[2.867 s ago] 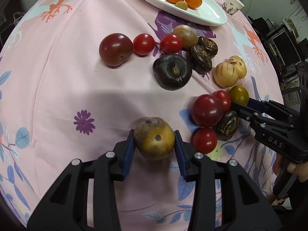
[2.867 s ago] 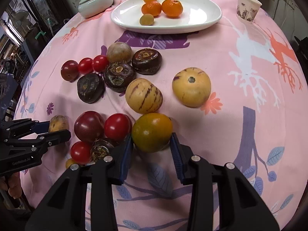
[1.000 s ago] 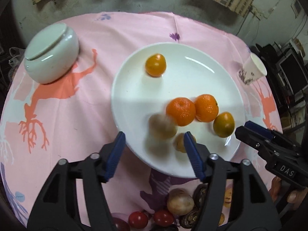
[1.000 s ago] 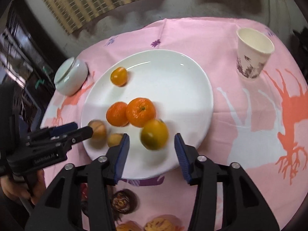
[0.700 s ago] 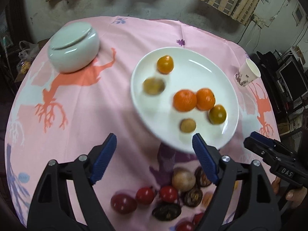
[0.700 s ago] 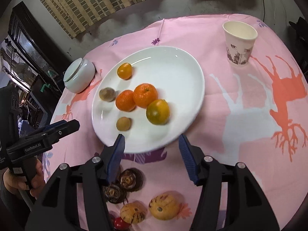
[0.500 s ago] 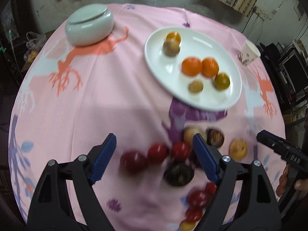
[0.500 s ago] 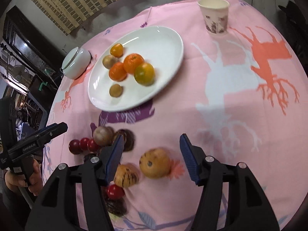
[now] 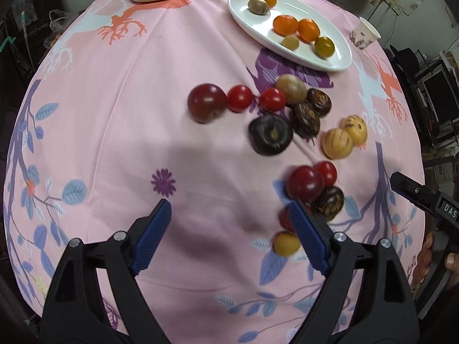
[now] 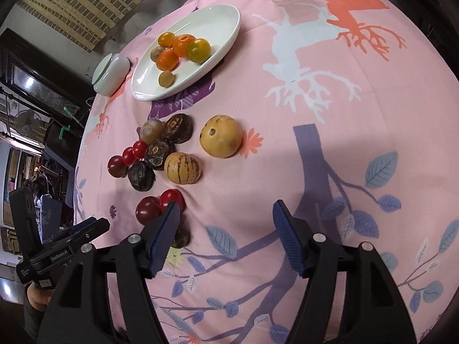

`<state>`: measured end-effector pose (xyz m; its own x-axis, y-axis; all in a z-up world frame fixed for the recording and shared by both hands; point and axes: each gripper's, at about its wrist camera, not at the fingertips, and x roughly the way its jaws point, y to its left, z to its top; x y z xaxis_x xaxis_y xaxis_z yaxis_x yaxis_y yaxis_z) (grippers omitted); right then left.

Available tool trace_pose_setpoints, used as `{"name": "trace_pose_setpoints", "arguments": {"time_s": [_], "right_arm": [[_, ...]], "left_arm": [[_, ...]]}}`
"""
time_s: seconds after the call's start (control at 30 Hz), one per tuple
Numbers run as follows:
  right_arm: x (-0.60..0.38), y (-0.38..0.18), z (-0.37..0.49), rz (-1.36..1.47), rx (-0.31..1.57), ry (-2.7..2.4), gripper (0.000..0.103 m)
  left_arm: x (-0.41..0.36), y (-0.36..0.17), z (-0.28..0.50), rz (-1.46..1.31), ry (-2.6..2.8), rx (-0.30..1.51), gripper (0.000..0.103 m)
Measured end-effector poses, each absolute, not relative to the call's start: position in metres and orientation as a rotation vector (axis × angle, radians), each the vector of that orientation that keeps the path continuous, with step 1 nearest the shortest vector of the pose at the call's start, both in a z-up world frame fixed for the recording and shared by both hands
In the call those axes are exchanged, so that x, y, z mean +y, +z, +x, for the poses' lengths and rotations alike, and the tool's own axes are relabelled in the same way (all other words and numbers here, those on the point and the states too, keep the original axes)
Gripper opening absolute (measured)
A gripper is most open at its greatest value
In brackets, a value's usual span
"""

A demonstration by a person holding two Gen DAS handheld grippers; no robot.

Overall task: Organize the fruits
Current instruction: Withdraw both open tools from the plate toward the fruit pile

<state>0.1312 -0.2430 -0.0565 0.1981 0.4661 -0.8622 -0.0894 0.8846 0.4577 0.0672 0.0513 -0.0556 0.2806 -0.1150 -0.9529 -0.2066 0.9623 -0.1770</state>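
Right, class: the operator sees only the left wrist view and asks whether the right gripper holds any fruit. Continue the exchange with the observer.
Observer: No. The right gripper has its jaws opening, with only pink cloth between them.
Operator: Any fruit close to it?
Observer: A red tomato lies partly behind the finger on the picture's left.
Operator: And my left gripper, opening and empty?
Observer: A hand grips its handle.
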Motion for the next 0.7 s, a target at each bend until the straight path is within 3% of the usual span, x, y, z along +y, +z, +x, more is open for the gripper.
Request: {"name": "trace_pose_setpoints", "arguments": {"time_s": [0.13, 0.3, 0.7], "right_arm": [[-0.238, -0.054, 0.118, 0.329, 1.323, 0.417, 0.071], [-0.231, -0.053, 0.101, 0.31, 1.323, 0.429, 0.093], [-0.238, -0.057, 0.089, 0.318, 1.346, 0.425, 0.097]], "left_arm": [[0.039, -0.052, 0.061, -0.246, 0.043, 1.298, 0.089], [0.026, -0.057, 0.054, -0.231, 0.008, 1.324, 0.089], [0.002, -0.078, 0.04, -0.222, -0.049, 1.36, 0.089]]}}
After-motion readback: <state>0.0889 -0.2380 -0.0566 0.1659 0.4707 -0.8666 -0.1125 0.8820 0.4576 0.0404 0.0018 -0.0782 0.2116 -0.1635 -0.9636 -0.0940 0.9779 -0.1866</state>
